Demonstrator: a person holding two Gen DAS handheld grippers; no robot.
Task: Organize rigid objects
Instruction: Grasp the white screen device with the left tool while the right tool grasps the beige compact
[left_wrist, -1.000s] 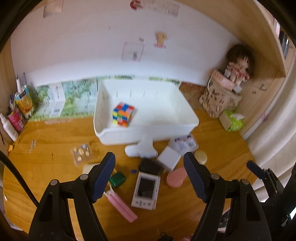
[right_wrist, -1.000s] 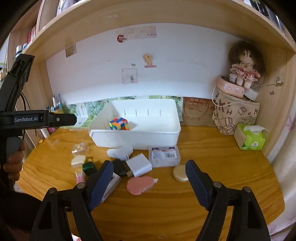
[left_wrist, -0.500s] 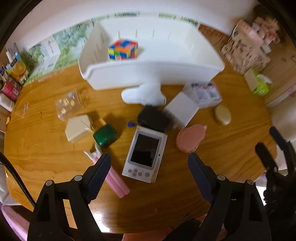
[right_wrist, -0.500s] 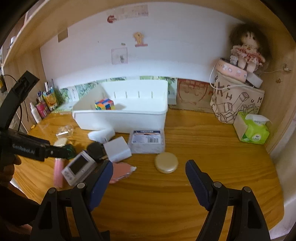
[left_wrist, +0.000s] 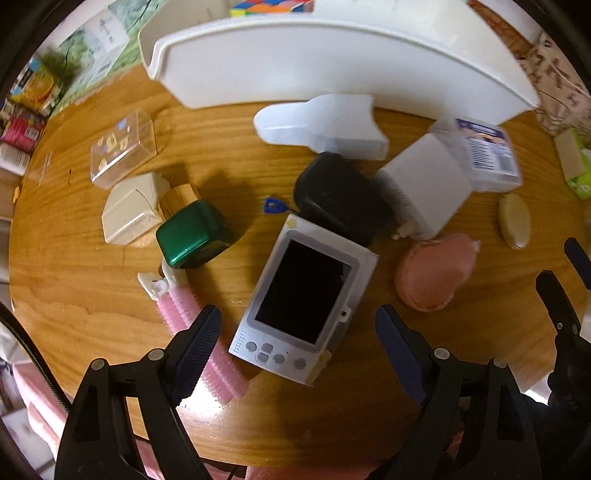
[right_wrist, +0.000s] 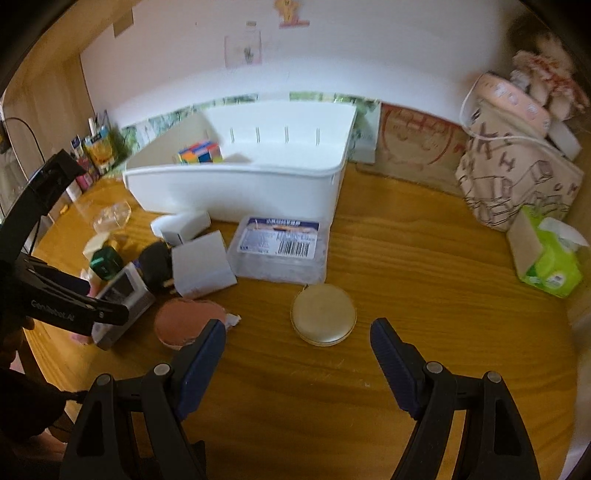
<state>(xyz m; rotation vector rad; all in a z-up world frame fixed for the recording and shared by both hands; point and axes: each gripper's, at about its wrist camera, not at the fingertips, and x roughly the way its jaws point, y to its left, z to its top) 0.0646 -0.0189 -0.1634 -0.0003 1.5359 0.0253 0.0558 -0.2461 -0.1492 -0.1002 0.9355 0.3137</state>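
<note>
My left gripper (left_wrist: 297, 328) points straight down, open, its fingers on either side of a white handheld device with a dark screen (left_wrist: 306, 291), above it and not touching. Pink hair rollers (left_wrist: 221, 373) lie under its left finger. My right gripper (right_wrist: 297, 332) is open just short of a round gold compact (right_wrist: 323, 317). Behind stands the white bin (right_wrist: 240, 188) holding a colour cube (right_wrist: 199, 153). A pink puff (right_wrist: 184, 325) lies beside the right gripper's left finger.
On the wooden desk around the device lie a green box (left_wrist: 192, 236), a cream box (left_wrist: 129, 210), a clear case (left_wrist: 122, 147), a black adapter (left_wrist: 336, 195), a white charger (left_wrist: 424, 184) and a labelled clear box (right_wrist: 280, 243). A tissue pack (right_wrist: 546, 262) and printed bag (right_wrist: 517, 184) are at right.
The left gripper tipped downward and dropped toward the device, which now fills the view between wider fingers. The right gripper sank and moved in toward the gold compact.
</note>
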